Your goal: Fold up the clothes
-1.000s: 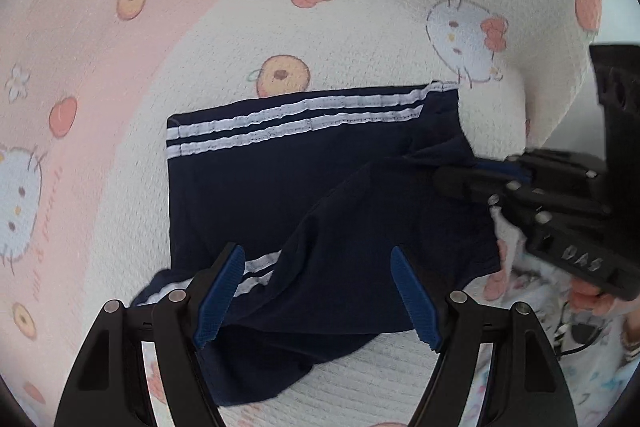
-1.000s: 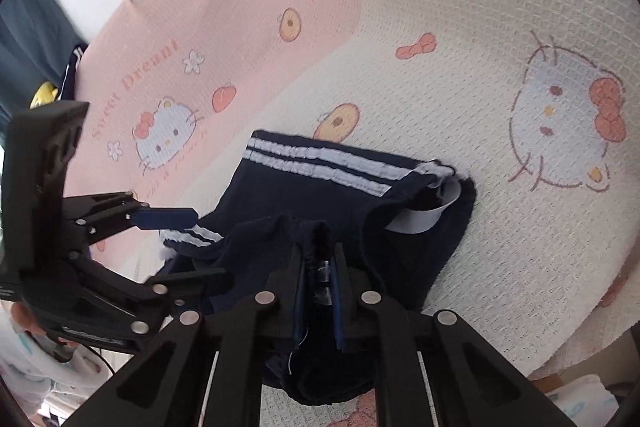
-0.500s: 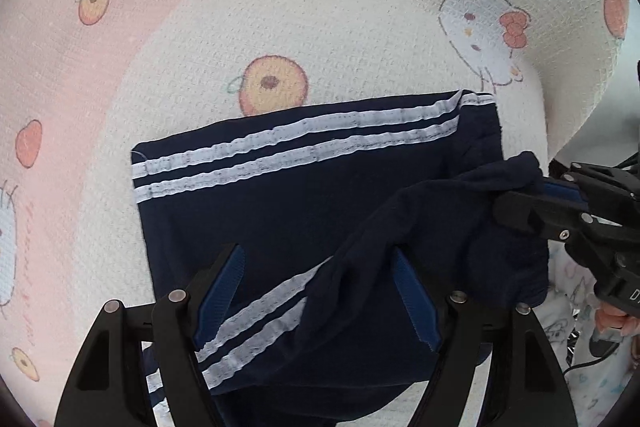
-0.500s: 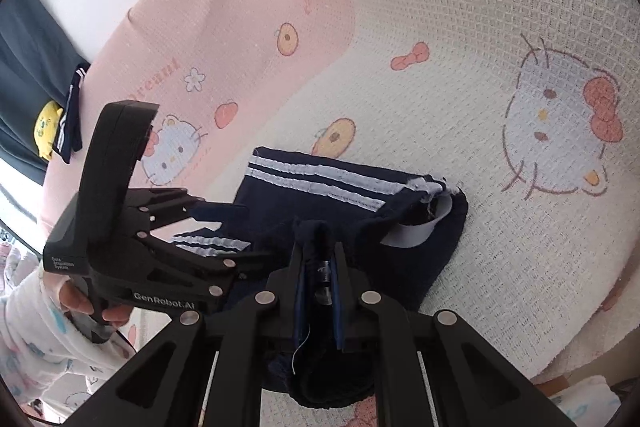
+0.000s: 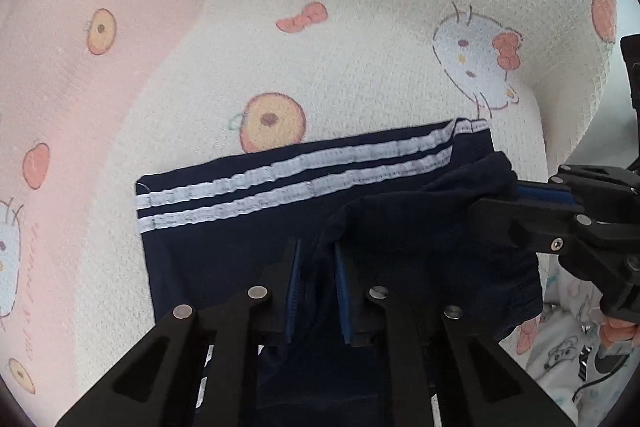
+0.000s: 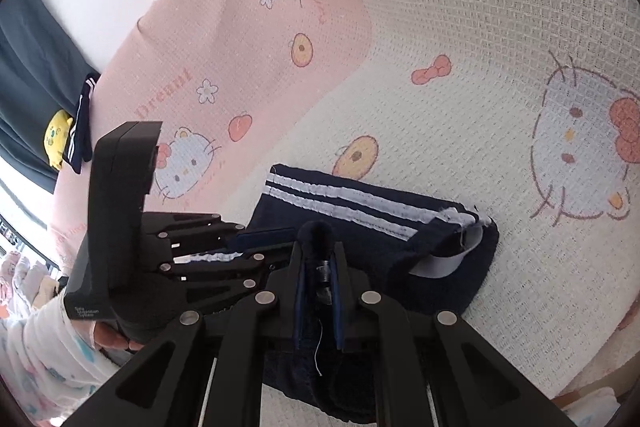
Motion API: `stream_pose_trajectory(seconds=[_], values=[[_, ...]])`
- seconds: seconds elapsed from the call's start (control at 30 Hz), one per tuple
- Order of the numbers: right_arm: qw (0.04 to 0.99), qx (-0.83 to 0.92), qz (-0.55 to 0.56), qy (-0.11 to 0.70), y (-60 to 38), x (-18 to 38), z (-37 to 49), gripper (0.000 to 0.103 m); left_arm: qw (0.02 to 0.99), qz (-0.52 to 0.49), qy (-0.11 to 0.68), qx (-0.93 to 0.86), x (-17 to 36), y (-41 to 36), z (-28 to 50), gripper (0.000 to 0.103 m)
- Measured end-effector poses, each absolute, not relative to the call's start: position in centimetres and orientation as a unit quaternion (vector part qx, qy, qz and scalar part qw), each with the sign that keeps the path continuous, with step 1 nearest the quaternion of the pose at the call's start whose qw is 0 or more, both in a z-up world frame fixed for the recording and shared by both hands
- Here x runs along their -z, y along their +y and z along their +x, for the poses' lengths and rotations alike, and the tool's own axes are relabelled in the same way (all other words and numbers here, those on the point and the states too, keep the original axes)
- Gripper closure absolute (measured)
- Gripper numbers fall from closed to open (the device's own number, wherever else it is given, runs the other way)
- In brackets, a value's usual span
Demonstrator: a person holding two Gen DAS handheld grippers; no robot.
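Since half a second ago, the blue-padded fingers (image 5: 295, 291) of the left gripper (image 5: 318, 287) have been drawn in from a wide spread and are now being pressed onto a raised fold of the navy shorts (image 5: 248, 227). Cloth is being pinched between them.

In the right wrist view, the right gripper (image 6: 318, 283) is being held shut on a bunched ridge of the same dark knit, with a loose white thread (image 6: 319, 355) hanging beneath the fingers (image 6: 337, 303). In that view the left gripper (image 6: 256, 247) is being shown from the side, gripped by a hand (image 6: 110, 341) in a pale printed sleeve (image 6: 44, 359).

The shorts are lying on a waffle-textured blanket (image 5: 360, 27), cream and pink, printed with cats, bows and round fruit. Two wavy white stripes (image 5: 280, 179) are running along the flat far edge, and a white inner waistband (image 6: 440, 265) is being exposed at one corner.
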State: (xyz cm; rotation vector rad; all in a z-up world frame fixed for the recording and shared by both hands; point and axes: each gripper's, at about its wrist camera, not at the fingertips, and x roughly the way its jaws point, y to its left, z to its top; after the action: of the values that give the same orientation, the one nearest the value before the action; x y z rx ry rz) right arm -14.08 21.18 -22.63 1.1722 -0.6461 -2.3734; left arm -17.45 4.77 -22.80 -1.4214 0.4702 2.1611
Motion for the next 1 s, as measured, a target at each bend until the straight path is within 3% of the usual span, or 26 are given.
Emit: stream_pose_trajectory(seconds=[0.33,0.73,1.0], values=[[0.184,0.848,0.427,-0.255,21.0,22.7,-16.4,0.094,0.236,-0.510,0.162,-0.811,20.3,4.3,-19.1,0.089],[0.062,0.848,0.453,-0.268,25.0,24.1,-16.8,0.094,0.252,-0.522,0.169,-0.797,20.5,6.1,-18.8,0.089],[0.032,0.827,0.467,-0.310,26.7,24.8,-16.1,0.094,0.268,-0.552,0.155,-0.775,20.0,6.2,-18.9,0.089]])
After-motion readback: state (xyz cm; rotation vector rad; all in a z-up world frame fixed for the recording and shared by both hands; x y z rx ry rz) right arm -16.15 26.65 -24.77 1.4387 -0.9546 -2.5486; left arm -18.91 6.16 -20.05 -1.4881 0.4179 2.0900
